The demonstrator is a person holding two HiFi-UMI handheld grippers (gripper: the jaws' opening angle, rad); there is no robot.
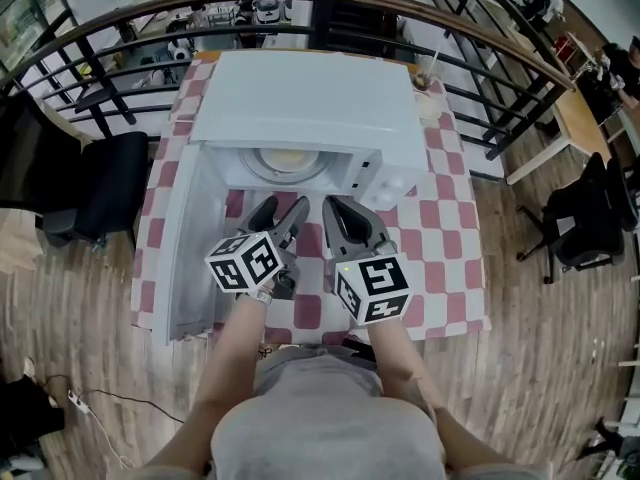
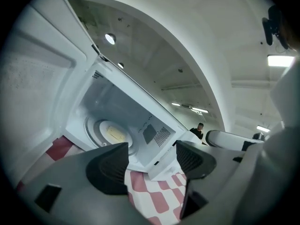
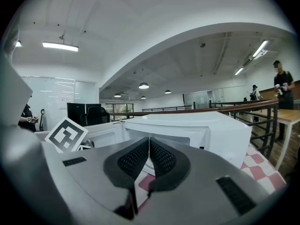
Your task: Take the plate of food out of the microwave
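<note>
The white microwave stands on the checked table with its door swung open to the left. Inside on the turntable sits a white plate with pale yellow food, which the left gripper view shows deep in the cavity. My left gripper hovers just in front of the opening, jaws wide open with nothing between them. My right gripper hangs beside it, facing the microwave's front. It is shut and empty.
A red-and-white checked cloth covers the table. A cup with a straw stands at the back right of the microwave. A curved railing runs behind. Black chairs stand at the left and right.
</note>
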